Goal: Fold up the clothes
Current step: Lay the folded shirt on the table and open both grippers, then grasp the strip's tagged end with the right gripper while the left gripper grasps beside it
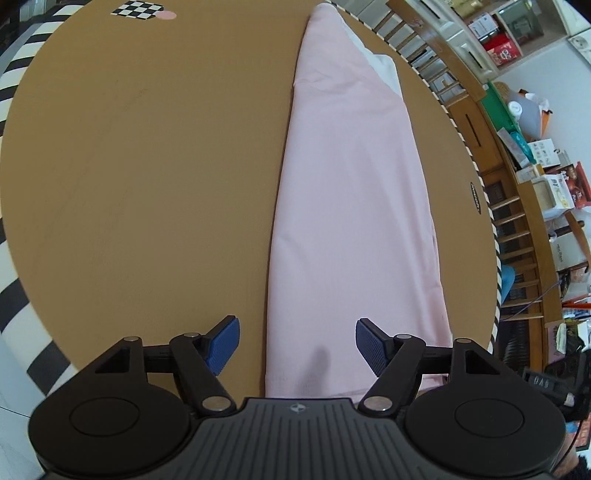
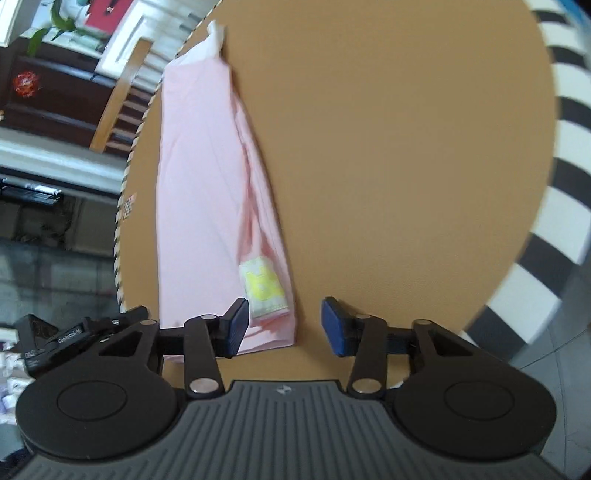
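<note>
A pink garment (image 1: 351, 206) lies folded into a long narrow strip on the round brown table (image 1: 147, 166). White cloth (image 1: 384, 70) shows at its far end. My left gripper (image 1: 297, 345) is open and empty, just above the strip's near end. In the right wrist view the same pink garment (image 2: 199, 192) runs away along the table's left edge, with a yellow-and-white label (image 2: 263, 286) near its near end. My right gripper (image 2: 284, 326) is open and empty, its left finger over the garment's near corner.
A checkerboard marker and pink dot (image 1: 142, 9) sit at the table's far side. Wooden chairs (image 1: 517, 221) and cluttered shelves (image 1: 546, 162) stand beyond the table's right edge. A black-and-white striped rug (image 2: 569, 155) surrounds the table.
</note>
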